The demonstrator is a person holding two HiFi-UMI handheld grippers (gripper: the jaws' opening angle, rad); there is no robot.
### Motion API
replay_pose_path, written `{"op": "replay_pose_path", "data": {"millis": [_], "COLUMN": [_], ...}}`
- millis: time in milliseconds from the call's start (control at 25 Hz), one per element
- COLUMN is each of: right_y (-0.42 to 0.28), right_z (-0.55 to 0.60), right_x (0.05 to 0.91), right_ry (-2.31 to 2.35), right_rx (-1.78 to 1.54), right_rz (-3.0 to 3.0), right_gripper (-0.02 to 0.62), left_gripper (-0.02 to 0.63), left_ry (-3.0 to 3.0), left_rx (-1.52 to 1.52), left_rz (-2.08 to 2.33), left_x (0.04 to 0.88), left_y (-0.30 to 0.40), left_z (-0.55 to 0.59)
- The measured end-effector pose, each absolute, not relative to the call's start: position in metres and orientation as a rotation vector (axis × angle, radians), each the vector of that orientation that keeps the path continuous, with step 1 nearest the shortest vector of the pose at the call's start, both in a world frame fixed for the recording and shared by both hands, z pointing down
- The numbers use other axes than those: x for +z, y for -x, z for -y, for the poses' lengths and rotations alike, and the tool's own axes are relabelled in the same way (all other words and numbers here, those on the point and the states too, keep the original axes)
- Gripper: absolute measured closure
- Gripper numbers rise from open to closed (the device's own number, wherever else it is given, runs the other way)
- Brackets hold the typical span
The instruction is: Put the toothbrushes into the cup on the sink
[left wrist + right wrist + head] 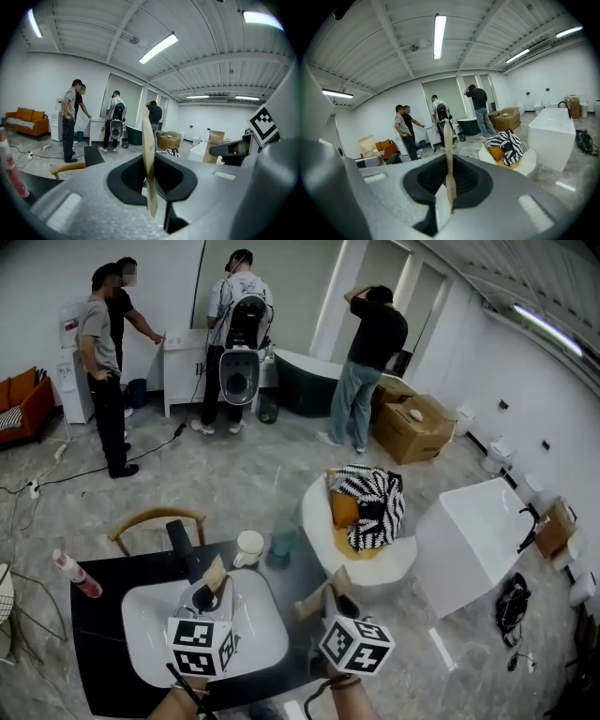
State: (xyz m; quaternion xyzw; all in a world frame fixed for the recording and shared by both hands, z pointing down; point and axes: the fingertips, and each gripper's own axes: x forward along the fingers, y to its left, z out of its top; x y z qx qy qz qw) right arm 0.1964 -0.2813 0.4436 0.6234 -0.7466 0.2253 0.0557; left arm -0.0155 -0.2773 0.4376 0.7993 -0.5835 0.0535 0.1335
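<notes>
A pink plastic bottle (75, 575) stands far left on the dark bench (103, 615). Next, the left tool (217, 576) hangs over the white oval sink basin (155, 620). Only the left gripper view shows me its tan pads (149, 164) pressed together on nothing. The white ceramic cup (249, 547) stands just beyond the basin, beside a teal glass (284, 542). The right tool (328, 594) is near the bench's right edge. The right gripper view shows its pads (449, 159) together too. I can't make out the toothbrushes.
</notes>
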Motion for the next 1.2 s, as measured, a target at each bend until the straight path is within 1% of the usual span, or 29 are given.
{"op": "replay_pose_path", "data": {"millis": [320,920,1200], "right_y": [-0.190,-0.168,-0.167], "right_z": [0.317,0.390,0.416], "right_x": [0.433,0.396,0.378], "right_ry": [-1.872,-1.813,-1.800], "right_rx": [0.669,0.528,0.533], "right_rz": [2.312,2.427,2.486], "right_gripper": [0.565,0.565,0.565], "left_gripper": [0.567,0.568,0.567], "left_ry": [-2.277,-2.228,-2.196], "left_rx": [0.166,0.174,0.192], "left_rz": [1.704,1.736,1.748], "left_x": [0.450,0.460,0.468], "left_y": [0.019,0.023,0.023], "left_z": [0.285,0.291,0.292]}}
